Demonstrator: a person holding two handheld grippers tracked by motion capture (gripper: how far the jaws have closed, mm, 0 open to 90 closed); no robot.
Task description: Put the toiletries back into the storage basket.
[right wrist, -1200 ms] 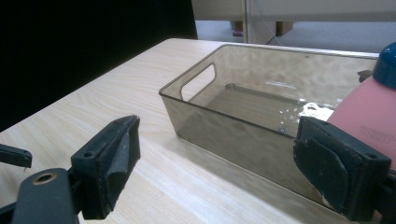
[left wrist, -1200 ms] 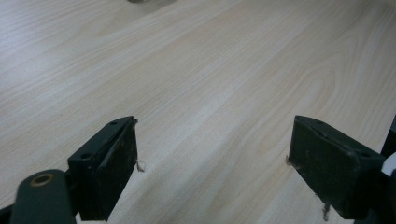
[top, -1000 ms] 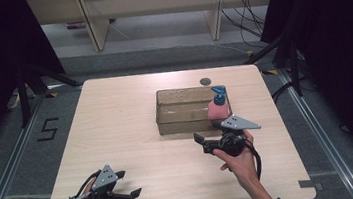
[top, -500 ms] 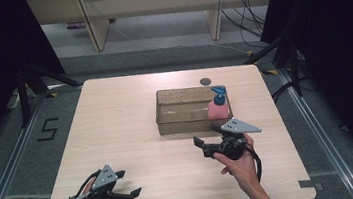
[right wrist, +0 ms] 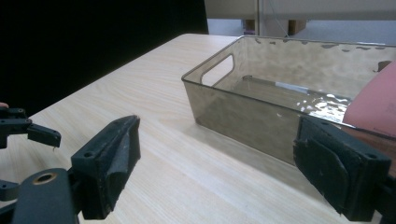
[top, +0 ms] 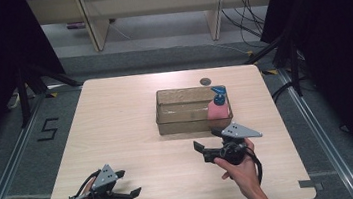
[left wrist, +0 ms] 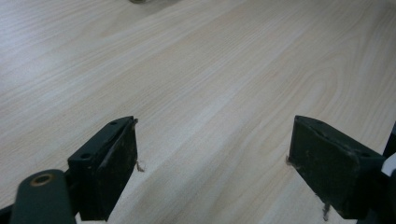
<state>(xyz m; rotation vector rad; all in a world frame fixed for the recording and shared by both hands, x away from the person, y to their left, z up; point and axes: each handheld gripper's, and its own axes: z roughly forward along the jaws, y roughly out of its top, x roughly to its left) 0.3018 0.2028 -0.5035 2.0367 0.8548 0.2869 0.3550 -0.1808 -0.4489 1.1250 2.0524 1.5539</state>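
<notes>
Left gripper (top: pixel 127 194) low at bench (top: pixel 117 126) near edge, jaws spread, empty. Right gripper (top: pixel 209 144) farther in, jaws spread, empty, just short of clear bin (top: pixel 182 121). Pink bottle (top: pixel 217 109), blue cap, upright in bin's right end.

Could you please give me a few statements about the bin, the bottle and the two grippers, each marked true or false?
1. The pink bottle stands inside the clear bin. True.
2. The right gripper is shut on the bottle. False: its jaws stand wide apart with nothing between them, short of the bin.
3. The left gripper is open above bare table. True.
4. The bottle has a red cap. False: the cap is blue.
5. The bin lies on its side. False: it sits upright, open side up.
</notes>
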